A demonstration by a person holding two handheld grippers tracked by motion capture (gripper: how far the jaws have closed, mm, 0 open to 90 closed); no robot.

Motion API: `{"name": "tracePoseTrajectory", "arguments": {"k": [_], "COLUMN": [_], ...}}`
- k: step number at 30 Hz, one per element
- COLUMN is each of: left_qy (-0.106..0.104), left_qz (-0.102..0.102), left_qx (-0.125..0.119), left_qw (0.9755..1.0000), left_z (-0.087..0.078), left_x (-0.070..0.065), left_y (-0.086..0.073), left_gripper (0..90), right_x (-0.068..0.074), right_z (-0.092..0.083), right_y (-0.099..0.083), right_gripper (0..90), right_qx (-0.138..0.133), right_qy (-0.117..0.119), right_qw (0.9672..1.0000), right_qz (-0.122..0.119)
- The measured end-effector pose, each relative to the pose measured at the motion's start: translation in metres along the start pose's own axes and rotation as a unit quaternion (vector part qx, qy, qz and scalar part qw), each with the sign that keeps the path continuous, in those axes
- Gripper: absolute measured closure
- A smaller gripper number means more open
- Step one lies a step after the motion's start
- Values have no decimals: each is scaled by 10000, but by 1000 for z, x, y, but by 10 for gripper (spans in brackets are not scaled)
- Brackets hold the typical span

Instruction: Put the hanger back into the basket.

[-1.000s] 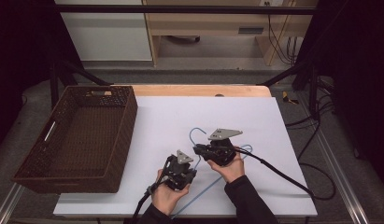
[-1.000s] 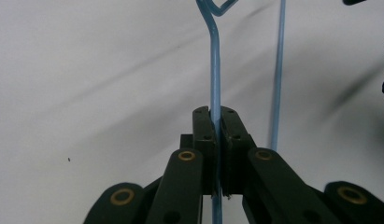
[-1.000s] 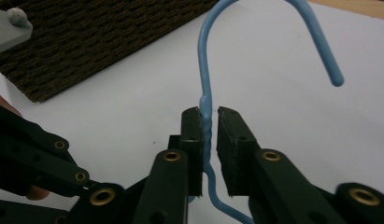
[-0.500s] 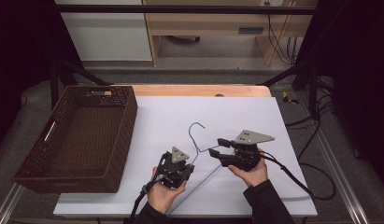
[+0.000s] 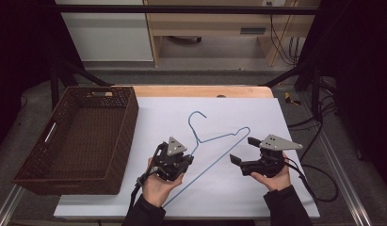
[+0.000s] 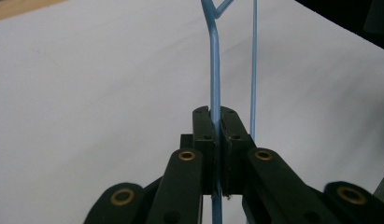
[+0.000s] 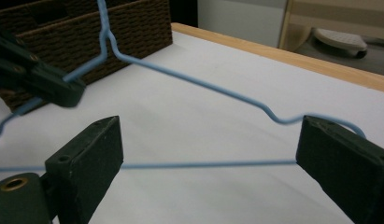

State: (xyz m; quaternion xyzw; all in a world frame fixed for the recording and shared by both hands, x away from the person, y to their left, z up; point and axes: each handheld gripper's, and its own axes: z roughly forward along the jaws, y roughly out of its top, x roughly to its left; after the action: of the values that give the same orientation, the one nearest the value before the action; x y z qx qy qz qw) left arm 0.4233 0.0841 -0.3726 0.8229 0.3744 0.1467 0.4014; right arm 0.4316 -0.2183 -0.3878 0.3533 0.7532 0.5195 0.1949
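A light-blue wire hanger (image 5: 222, 137) lies slanted across the white table (image 5: 257, 113), its hook (image 5: 196, 115) pointing to the far side. My left gripper (image 5: 188, 159) is shut on one sloping arm of the hanger (image 6: 214, 70), and the pads (image 6: 202, 135) squeeze the thin wire. My right gripper (image 5: 244, 149) is off to the right; its jaws have just been opening and stand wide apart. Nothing is pressed between its pads (image 7: 89, 156). The hanger's bent end (image 7: 278, 119) and long bar lie just beyond them. The left gripper (image 7: 63, 91) also shows at the left of that view.
A dark brown wicker basket (image 5: 78, 136) stands on the left side of the table, seen again behind the hanger (image 7: 133, 28). A wooden edge (image 5: 200, 91) runs along the table's far side. Cables trail off the right side (image 5: 313, 174).
My right gripper has let go of the hanger, opened wide and moved away to the right. The left gripper has kept its hold and lifted slightly.
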Motion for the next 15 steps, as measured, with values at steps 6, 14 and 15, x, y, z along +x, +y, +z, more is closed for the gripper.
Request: {"name": "tracePoseTrajectory", "arguments": {"k": [6, 14, 15], "left_qy": [95, 193, 224], "left_qz": [123, 171, 183], "left_qx": [-70, -145, -150], "left_qw": [9999, 9996, 9995], "left_z": [-18, -40, -42], "left_x": [7, 21, 23], "left_y": [18, 31, 33], "left_gripper": [873, 873, 873], "right_x": [-8, -16, -17], "right_z": [-11, -21, -21], "right_y": [-10, -19, -20], "right_gripper": [64, 40, 40], "right_qx": [102, 105, 112], "right_qy": [-190, -345, -360], "right_qw": [9998, 9993, 9992], "right_qz": [45, 136, 133]}}
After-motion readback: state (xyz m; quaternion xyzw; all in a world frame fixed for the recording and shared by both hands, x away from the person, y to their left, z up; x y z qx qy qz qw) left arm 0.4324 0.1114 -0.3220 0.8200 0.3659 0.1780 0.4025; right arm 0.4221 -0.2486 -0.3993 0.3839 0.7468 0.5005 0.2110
